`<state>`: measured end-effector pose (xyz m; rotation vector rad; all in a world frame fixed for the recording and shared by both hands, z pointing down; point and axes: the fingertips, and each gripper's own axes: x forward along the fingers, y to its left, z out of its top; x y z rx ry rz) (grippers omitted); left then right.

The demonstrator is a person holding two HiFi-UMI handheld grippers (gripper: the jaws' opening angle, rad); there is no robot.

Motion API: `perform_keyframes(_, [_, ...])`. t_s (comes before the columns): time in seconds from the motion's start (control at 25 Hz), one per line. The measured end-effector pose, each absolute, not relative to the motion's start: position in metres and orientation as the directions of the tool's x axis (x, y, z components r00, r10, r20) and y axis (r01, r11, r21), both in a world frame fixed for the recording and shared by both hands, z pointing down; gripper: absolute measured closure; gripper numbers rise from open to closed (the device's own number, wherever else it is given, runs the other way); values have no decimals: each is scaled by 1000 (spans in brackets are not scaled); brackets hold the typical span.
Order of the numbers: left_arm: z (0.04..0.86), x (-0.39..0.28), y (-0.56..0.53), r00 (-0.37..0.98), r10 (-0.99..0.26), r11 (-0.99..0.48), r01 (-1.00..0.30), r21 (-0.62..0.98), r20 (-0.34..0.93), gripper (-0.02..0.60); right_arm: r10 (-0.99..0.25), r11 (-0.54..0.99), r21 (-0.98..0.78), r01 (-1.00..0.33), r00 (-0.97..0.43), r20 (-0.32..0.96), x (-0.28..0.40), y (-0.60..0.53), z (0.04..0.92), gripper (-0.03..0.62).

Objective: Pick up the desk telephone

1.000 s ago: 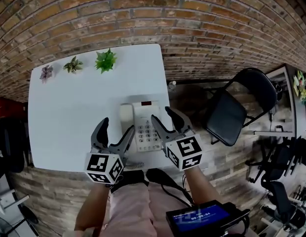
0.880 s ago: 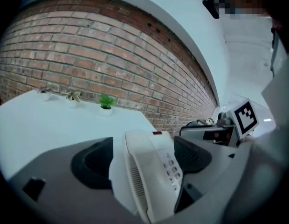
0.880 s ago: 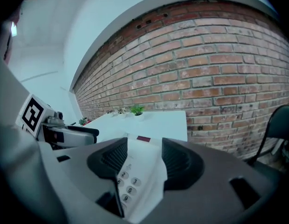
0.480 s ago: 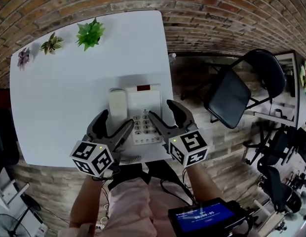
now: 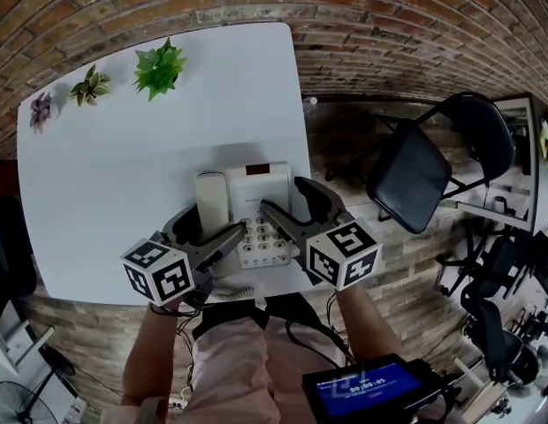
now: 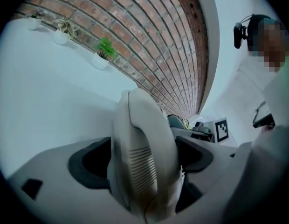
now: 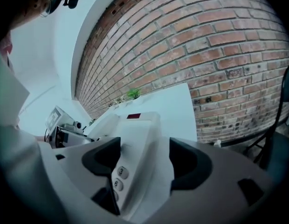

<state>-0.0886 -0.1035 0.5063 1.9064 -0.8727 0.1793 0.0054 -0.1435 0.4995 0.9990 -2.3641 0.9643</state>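
Note:
A white desk telephone sits near the front right corner of the white table, its handset resting in the cradle on its left side. My left gripper is low over the handset, one jaw on each side, wide apart, with gaps showing at both pads. My right gripper straddles the phone's right side beside the keypad. Its jaws are opening, with the phone body between them and not pressed.
Three small potted plants stand along the table's far edge by the brick wall. The coiled cord lies at the front edge. A black folding chair stands right of the table.
Both grippers have come down from above the phone's front. The left now brackets the handset, the right the phone's right side. The right jaws stand wider apart.

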Motion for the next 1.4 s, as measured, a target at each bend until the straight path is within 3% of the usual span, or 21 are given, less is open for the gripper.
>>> perform_keyframes(0.56, [508,-83,-103,777,-435,-246,-589,770,455,152,-267,460,-646,-610,-788,554,-21,-133,513,206])
perform_keyframes(0.68, [508,-83,-104,767,-449,-245,-600,762,460,152,-237,415,-672,-613,-786,571,-19,-137,517,237])
perform_keyframes(0.92, [506,-87,-104,732,-508,-248,-629,737,453,158,-214,313,-763,-565,-825,523,-16,-144,516,263])
perform_keyframes(1.04, [502,-89,-104,700,-566,-266,-655,707,436,164,-219,339,-761,-554,-833,509,-19,-142,513,223])
perform_keyframes(1.4, [476,-90,-92,623,-706,-419,-751,509,338,186,-176,458,-749,-480,-874,452,-25,-133,503,185])
